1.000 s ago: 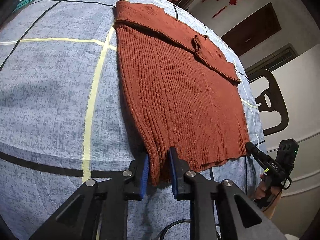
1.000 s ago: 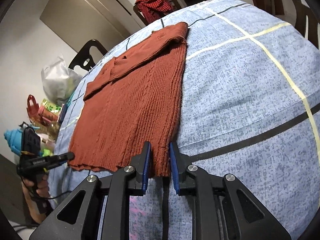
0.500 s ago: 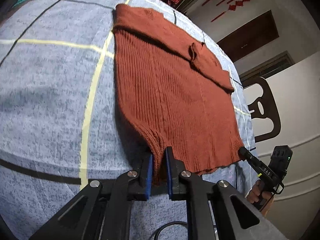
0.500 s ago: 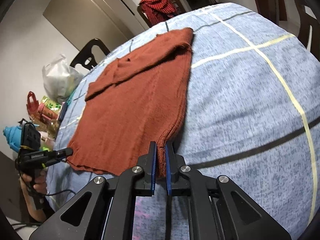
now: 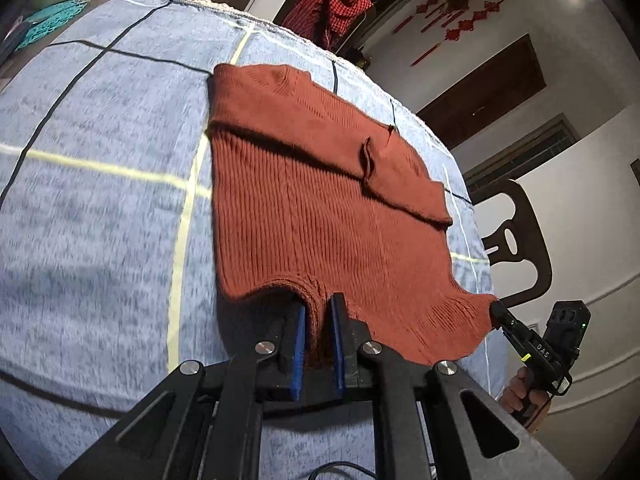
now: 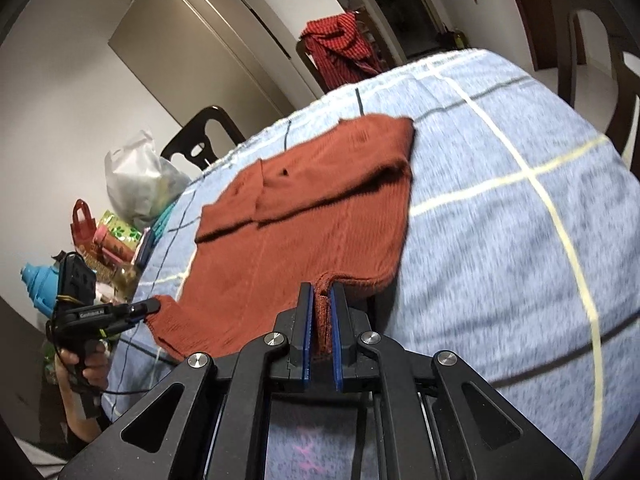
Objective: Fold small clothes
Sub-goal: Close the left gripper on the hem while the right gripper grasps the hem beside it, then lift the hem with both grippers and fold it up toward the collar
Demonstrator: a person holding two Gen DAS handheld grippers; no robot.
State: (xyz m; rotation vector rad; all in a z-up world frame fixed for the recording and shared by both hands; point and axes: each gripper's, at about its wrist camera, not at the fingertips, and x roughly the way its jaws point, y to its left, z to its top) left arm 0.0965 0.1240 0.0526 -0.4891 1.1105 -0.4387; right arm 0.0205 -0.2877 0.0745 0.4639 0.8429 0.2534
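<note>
A rust-red knitted sweater (image 5: pixel 320 208) lies on a blue checked cloth, its sleeves folded across the top. My left gripper (image 5: pixel 318 304) is shut on the sweater's bottom hem at one corner and holds it lifted off the cloth. My right gripper (image 6: pixel 320 296) is shut on the other hem corner of the sweater (image 6: pixel 312 216), also lifted. Each gripper shows in the other's view: the right gripper (image 5: pixel 498 308) at the hem's right end, the left gripper (image 6: pixel 154 304) at its left end.
The blue checked cloth (image 5: pixel 100 200) covers the whole table (image 6: pixel 500 240). Dark chairs (image 5: pixel 516 240) stand around it; one carries a red checked garment (image 6: pixel 340 48). Bags and bottles (image 6: pixel 112 236) crowd the table's far left side.
Both grippers closed on the hem corners, then lifted them and carried them forward over the sweater toward its collar; the lower part of the sweater has come off the cloth.
</note>
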